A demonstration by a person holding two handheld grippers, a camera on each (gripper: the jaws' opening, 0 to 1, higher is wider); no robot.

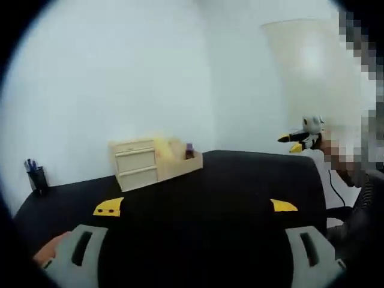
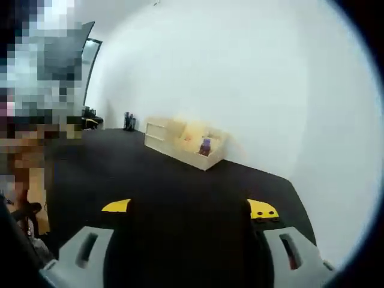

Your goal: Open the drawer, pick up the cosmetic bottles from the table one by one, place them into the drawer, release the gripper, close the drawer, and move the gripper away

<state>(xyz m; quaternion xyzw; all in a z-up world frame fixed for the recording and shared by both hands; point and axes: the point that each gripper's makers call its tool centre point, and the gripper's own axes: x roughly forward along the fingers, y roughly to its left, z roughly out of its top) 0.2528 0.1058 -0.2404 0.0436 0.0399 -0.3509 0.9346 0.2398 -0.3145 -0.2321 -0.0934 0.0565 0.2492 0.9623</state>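
A pale wooden organiser stands far back on the black table; its two drawer fronts look shut. A small purple bottle stands in its open compartment beside the drawers. My left gripper is open, its yellow-tipped jaws wide apart, low over the near table and well short of the organiser. In the right gripper view the organiser and the purple bottle lie far ahead. My right gripper is open too, with nothing between its jaws. The picture is blurred.
A dark pen holder stands at the table's far left corner, also seen as the pen holder. A person stands at the table's right side holding a yellow-and-black gripper. White walls close off the back.
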